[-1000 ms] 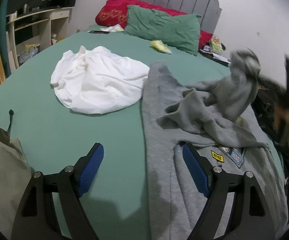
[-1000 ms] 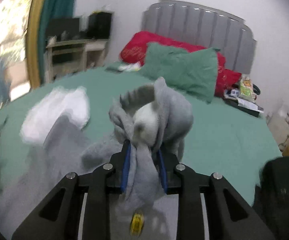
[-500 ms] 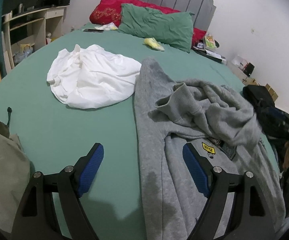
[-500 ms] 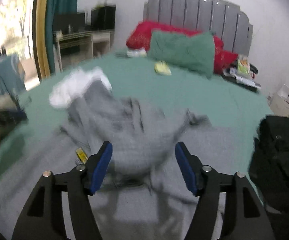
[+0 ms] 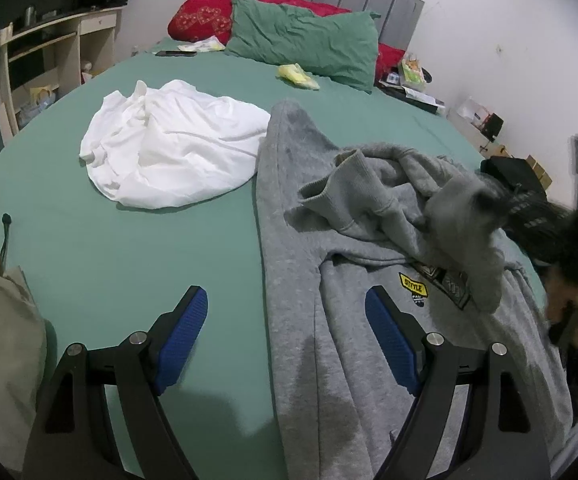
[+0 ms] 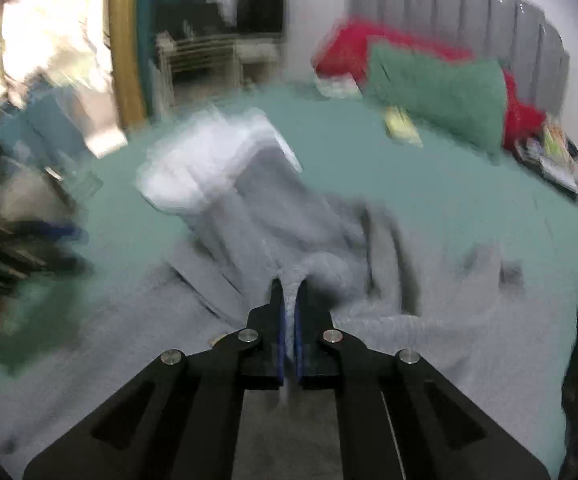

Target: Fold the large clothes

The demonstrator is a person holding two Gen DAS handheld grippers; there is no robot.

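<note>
The grey sweatshirt (image 5: pixel 321 264) lies face up on the right side of the green bed (image 5: pixel 137 264), its body running from near me to far, a sleeve and upper part heaped in a rumpled pile over the chest, just above the yellow badge (image 5: pixel 412 289). It needs to lie flat before I can fold it, so that pile has to come off first. My right tongs (image 6: pixel 289 292) have just been closing and are now clamped on a thin pinch of the grey fabric, which shows between the blue pads; I judge I take it there to draw the bunched cloth out to the right and spread it. The right view is badly smeared, so exactly which part of the garment I hold I cannot tell. My left tongs (image 5: pixel 285 340) hang apart with nothing between them, straddling the near left edge of the sweatshirt, ready to pin or lift that side.

A crumpled white garment (image 5: pixel 169 152) sits just beside the sweatshirt's far left edge, touching or nearly so, and could get dragged along. Further off are a green pillow (image 5: pixel 301 44), a red pillow (image 5: pixel 209 16) and a small yellow packet (image 5: pixel 297 76). A black bag (image 5: pixel 513 168) stands off the right edge of the bed
</note>
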